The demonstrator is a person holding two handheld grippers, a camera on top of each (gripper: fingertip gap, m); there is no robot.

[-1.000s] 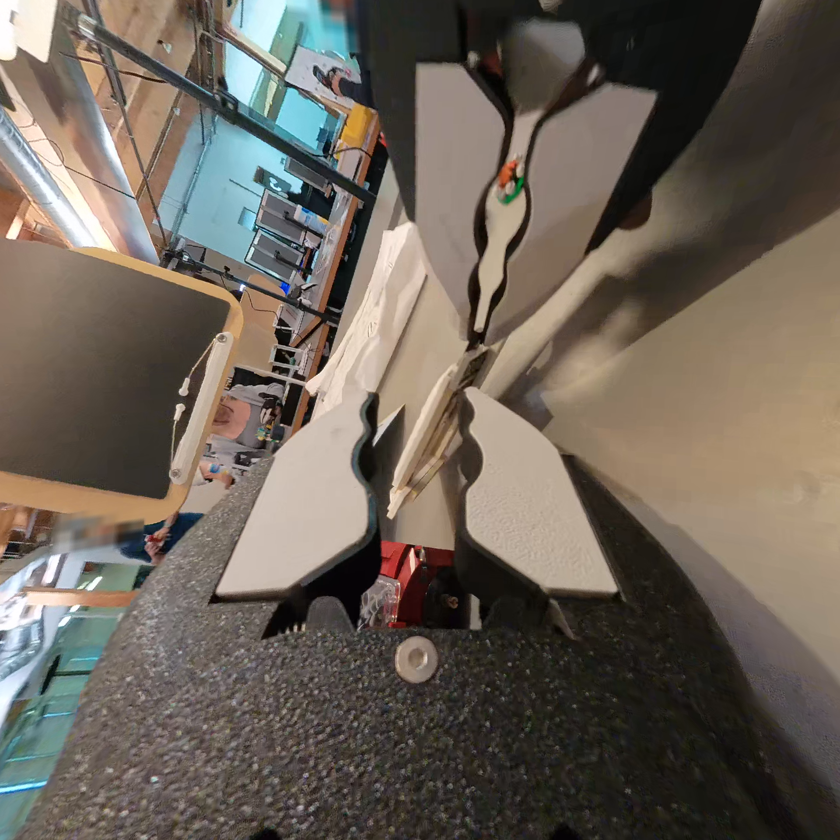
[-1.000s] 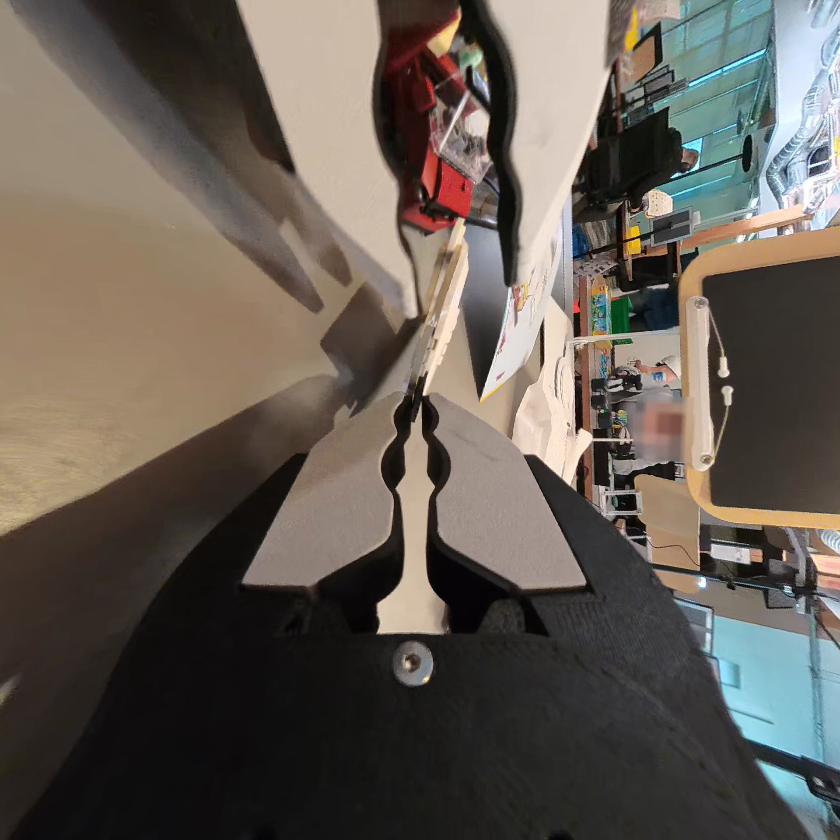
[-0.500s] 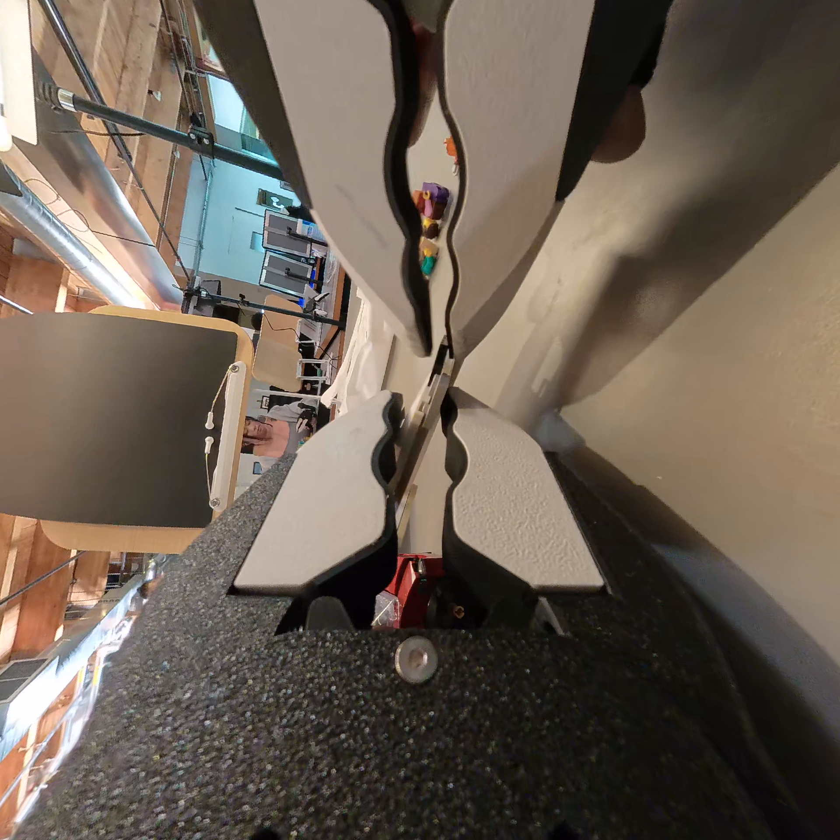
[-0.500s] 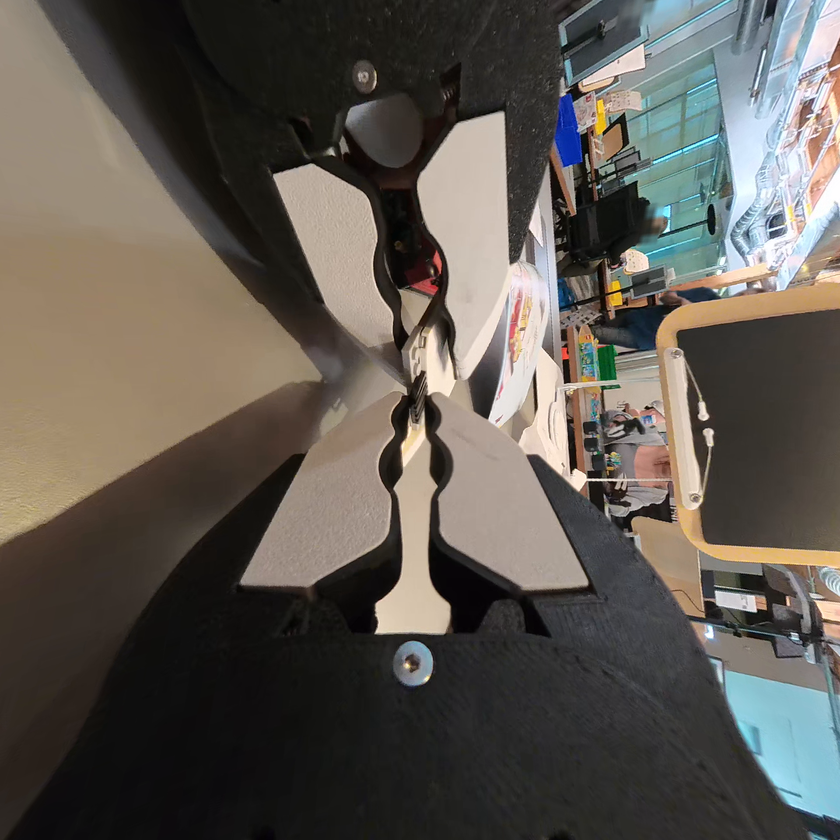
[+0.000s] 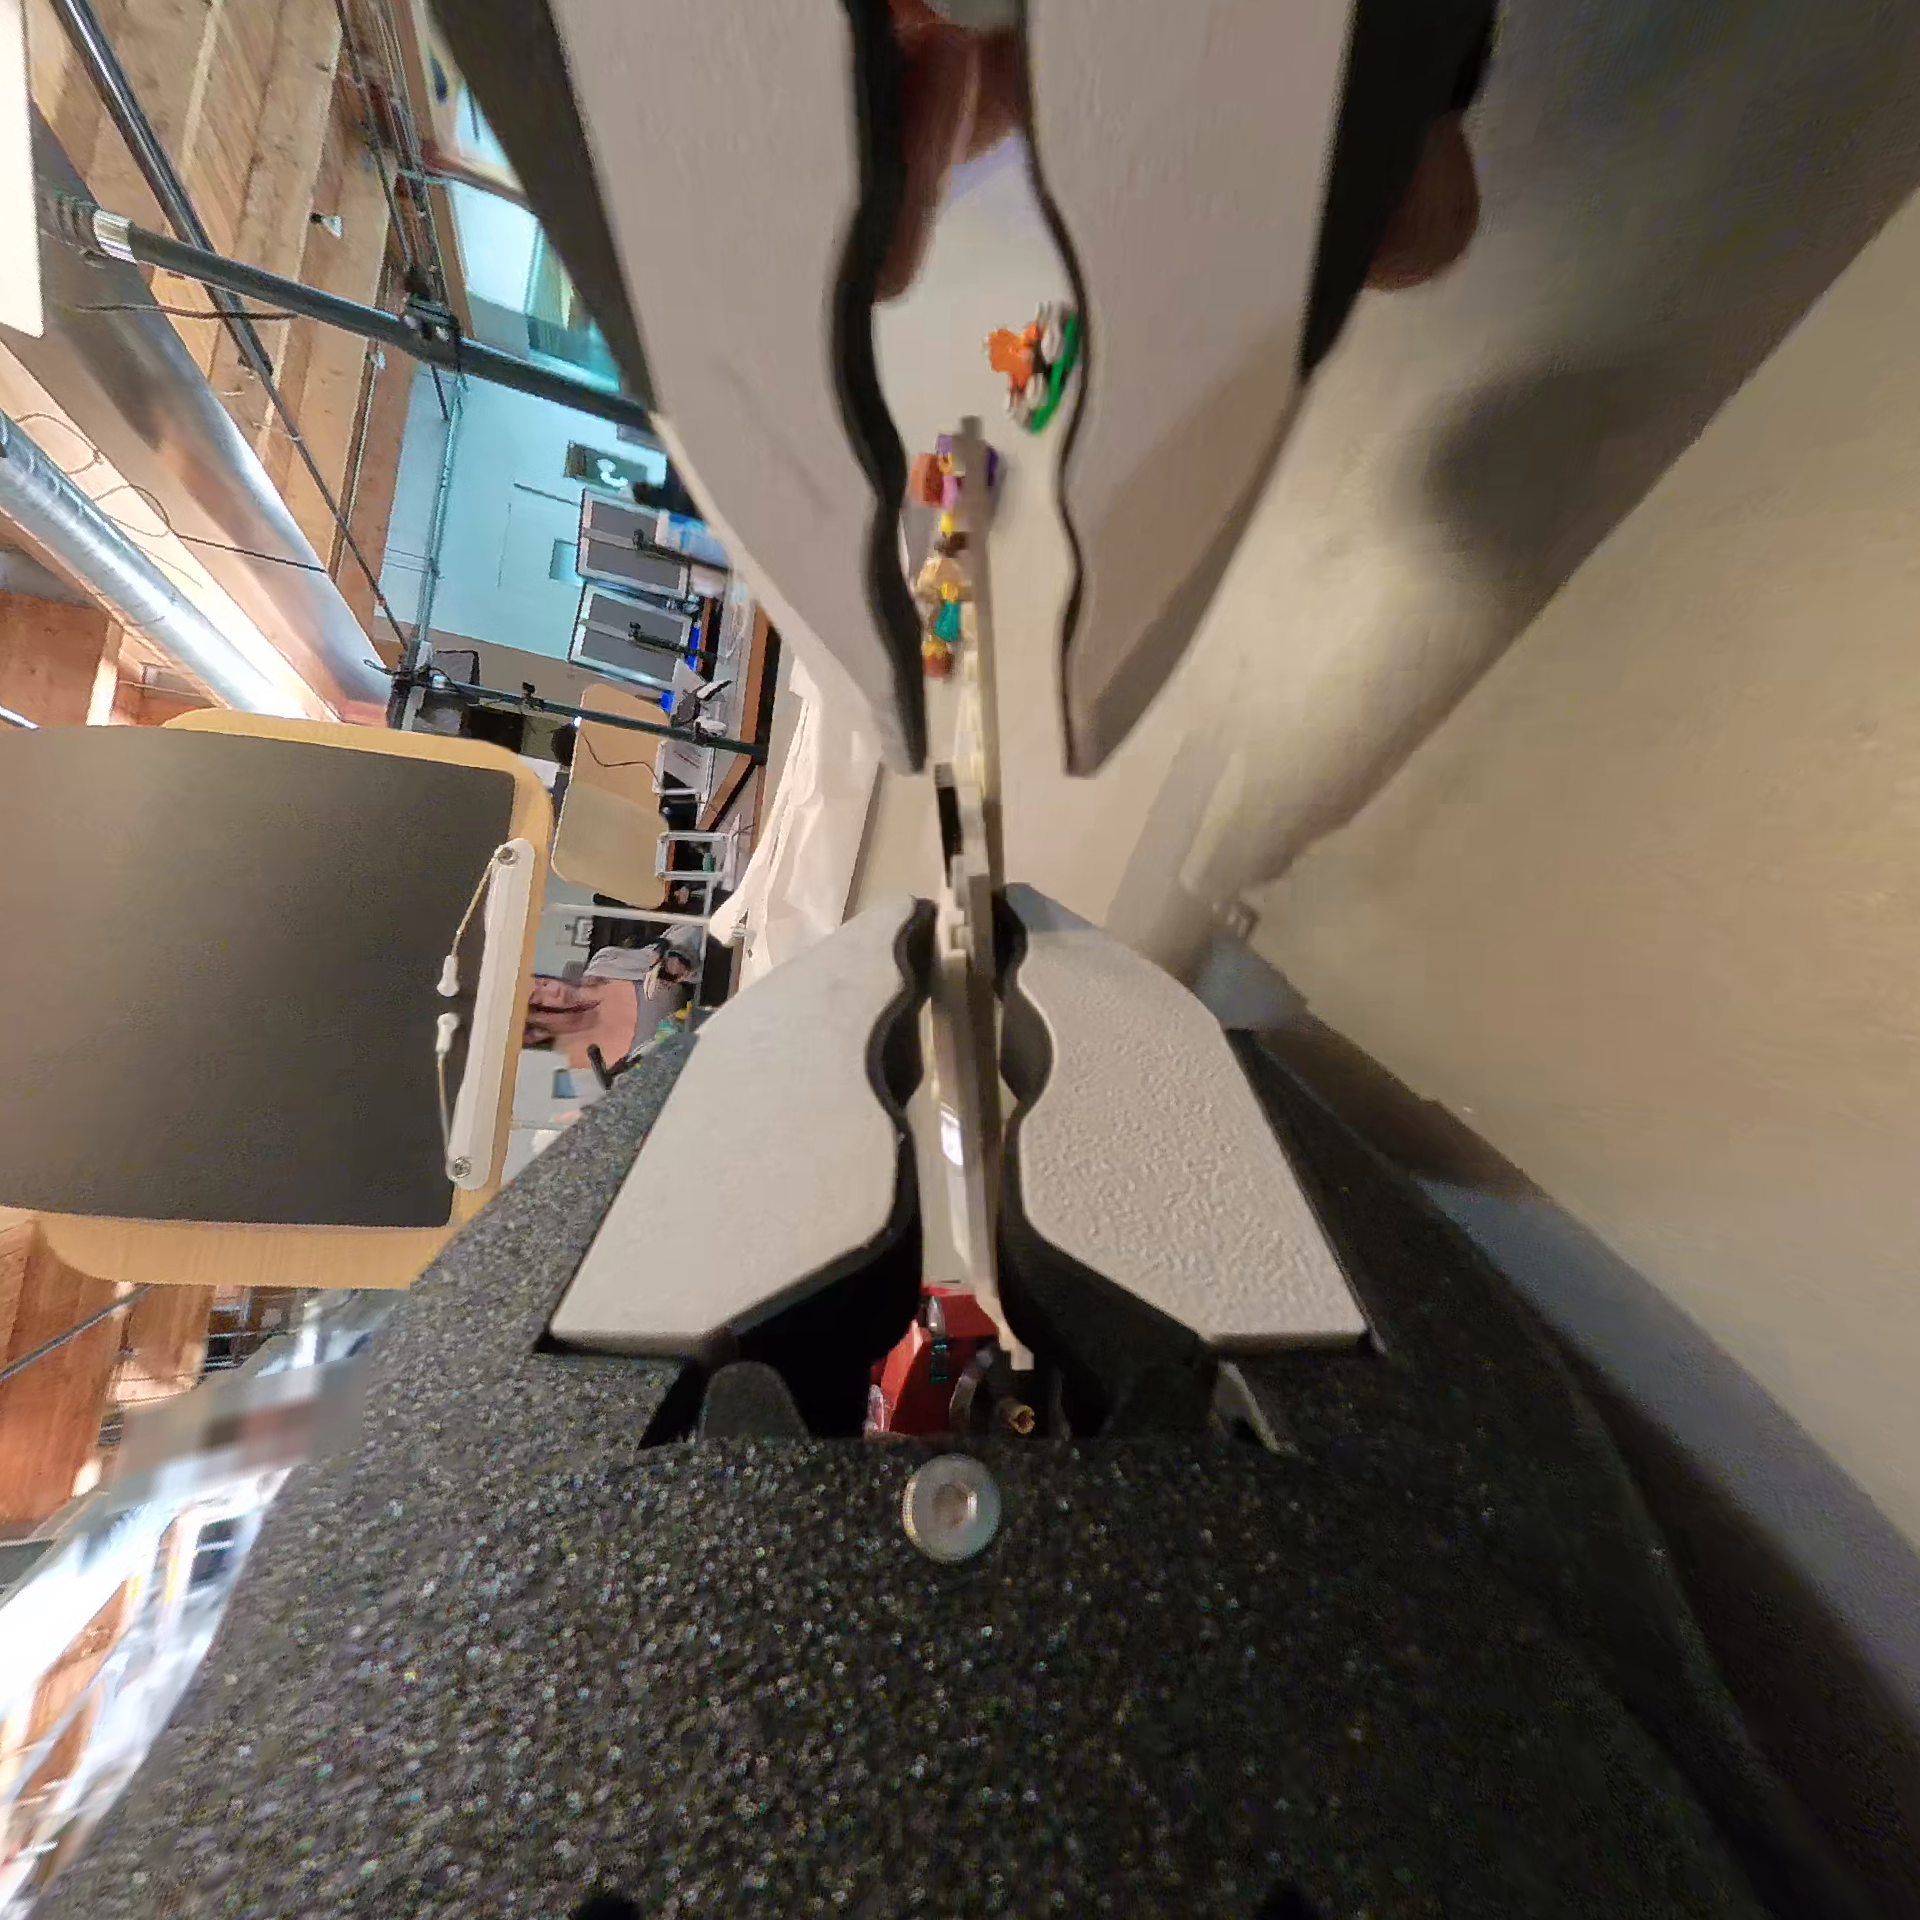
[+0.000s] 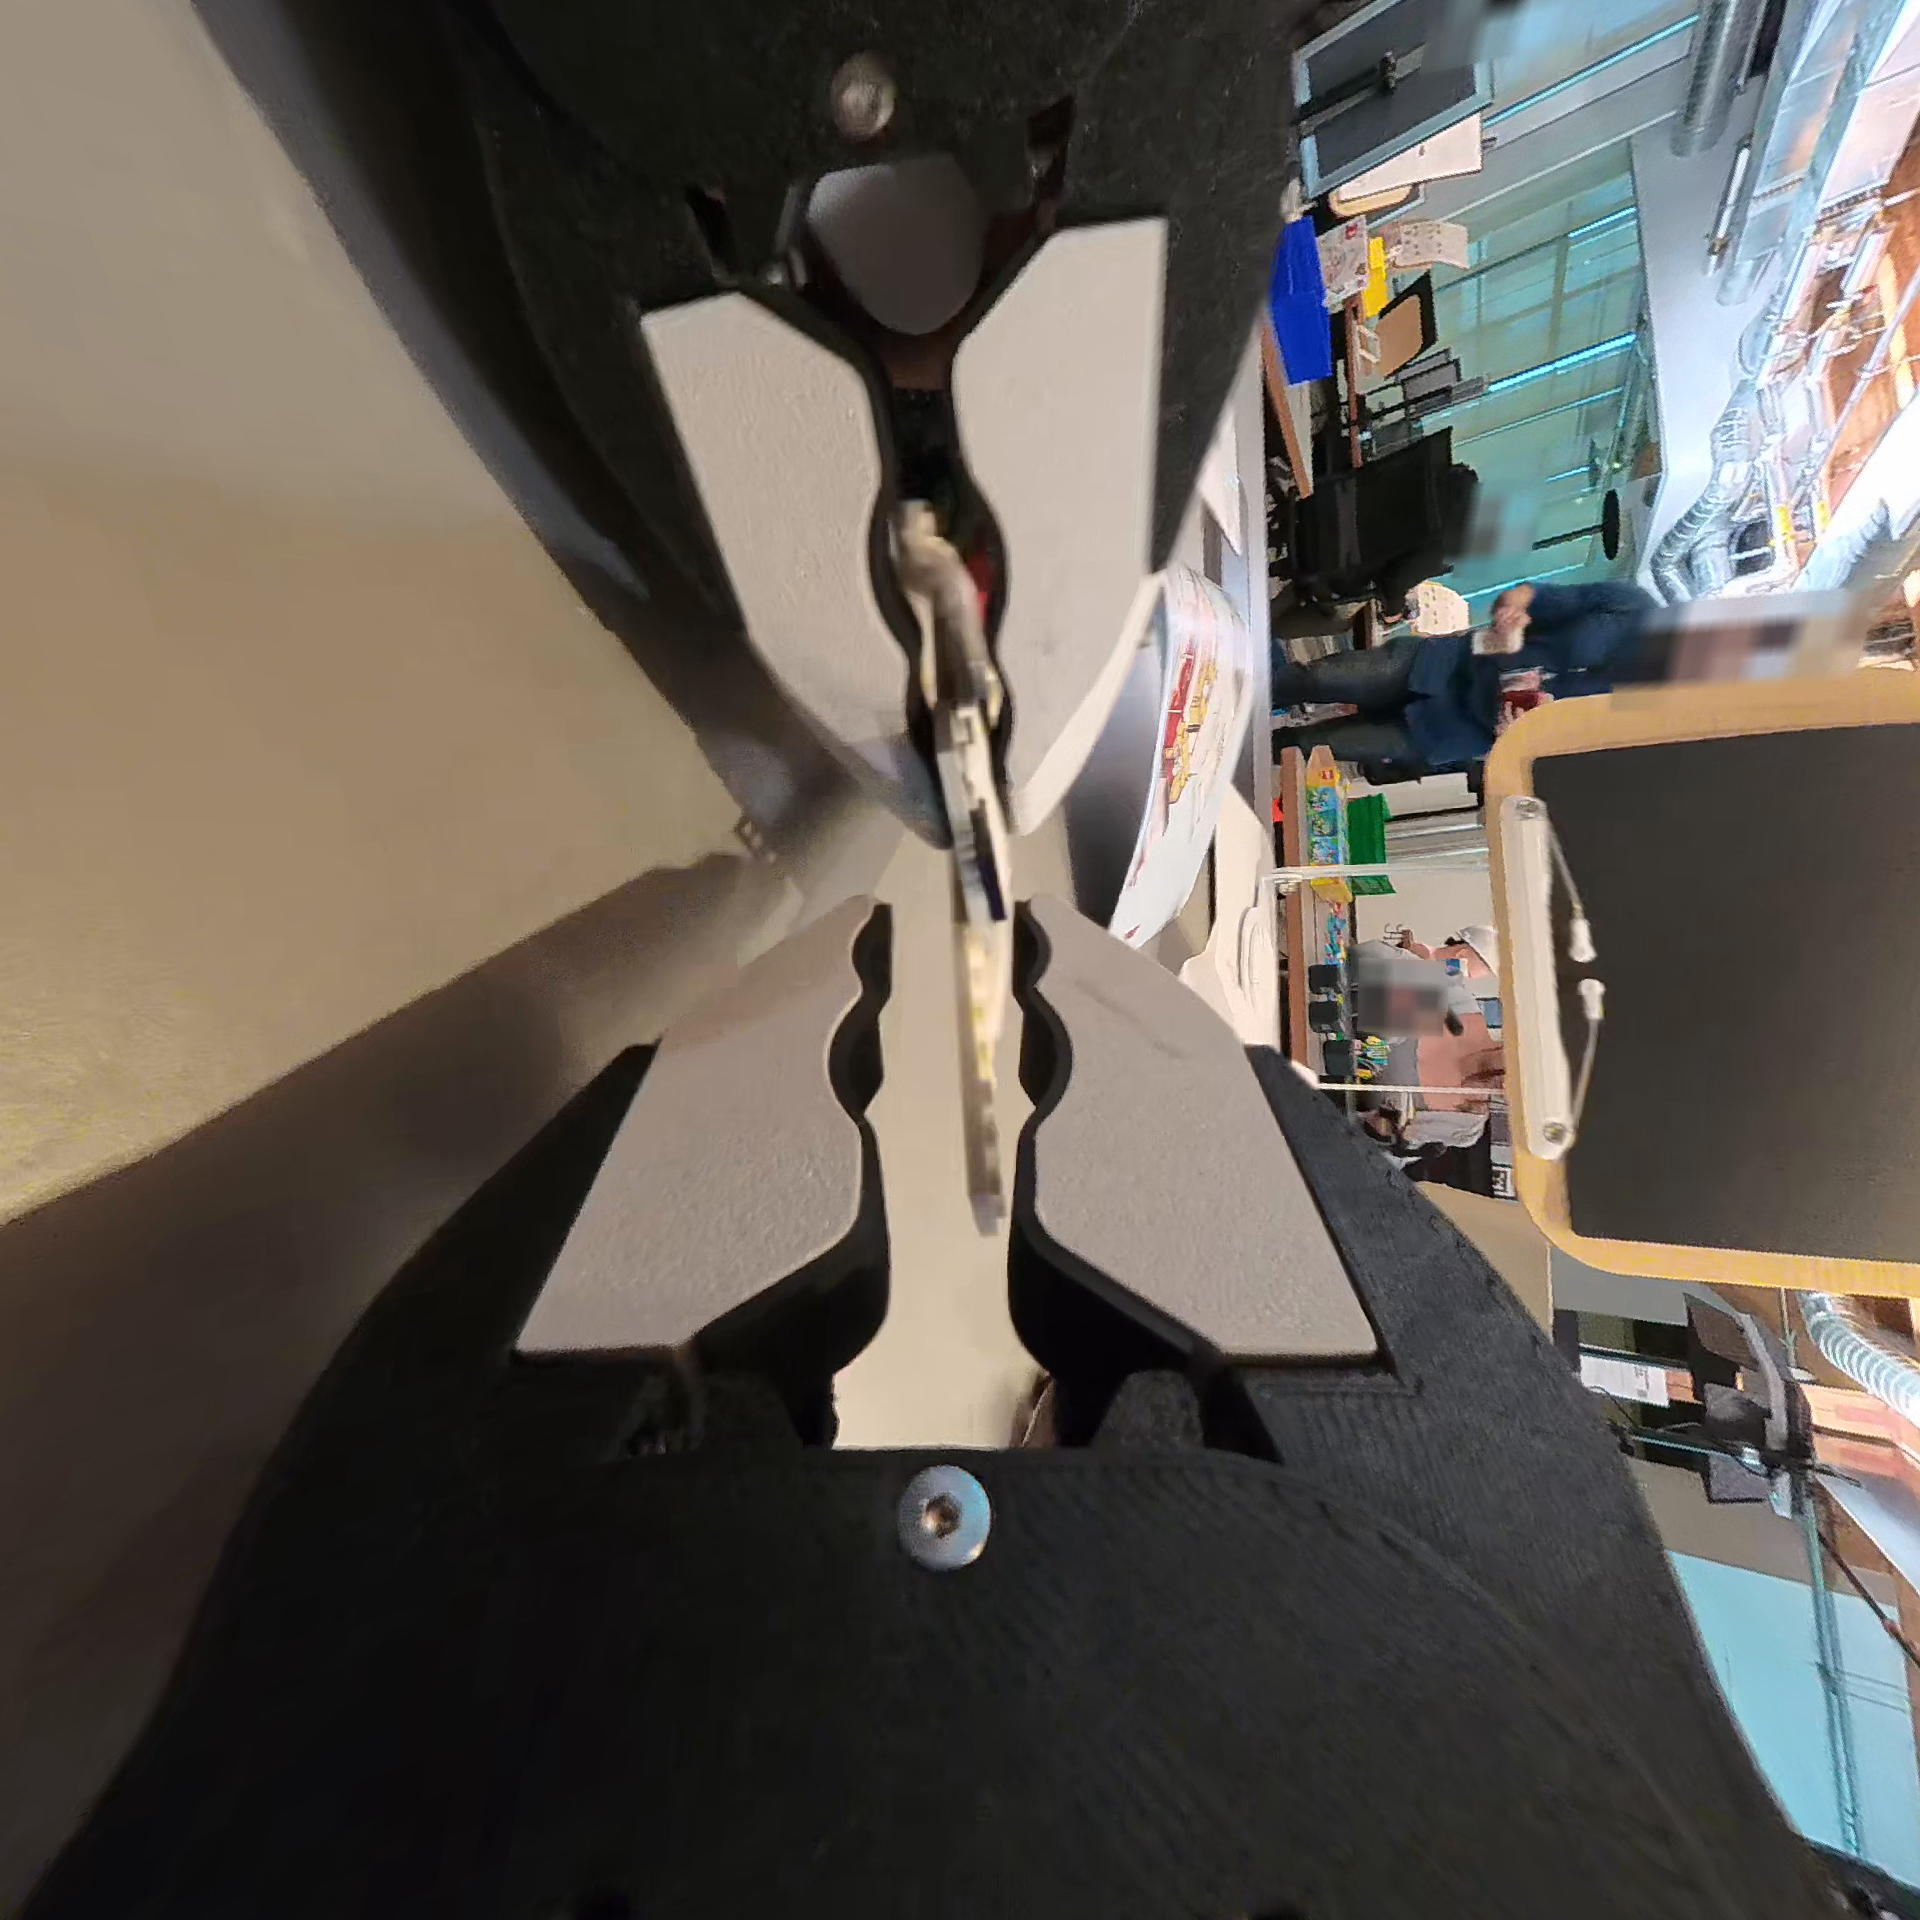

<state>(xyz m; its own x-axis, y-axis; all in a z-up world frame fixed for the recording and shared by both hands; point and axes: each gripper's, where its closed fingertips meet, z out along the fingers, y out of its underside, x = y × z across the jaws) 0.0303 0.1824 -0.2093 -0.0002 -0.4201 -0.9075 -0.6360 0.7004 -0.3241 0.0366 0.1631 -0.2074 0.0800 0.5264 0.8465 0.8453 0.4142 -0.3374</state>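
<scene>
Left tongs (image 5: 961, 914) clench the white plate (image 5: 971, 1039); right tongs (image 6: 951, 914) stand released around it.

Two wrist cameras face each other closely, sharing one flat plate (image 5: 971, 1091).

Left gripper (image 5: 961, 914) facing the right gripper (image 6: 951, 914) tip to tip, left jaws clamped on a thin flat plate (image 5: 971, 1039), right jaws parted around its other end.

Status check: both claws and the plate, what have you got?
Left claw shut on thin grey-white plate. Right claw open, plate between its fingers, gap on the left side. Toy figures on the table beyond.
</scene>
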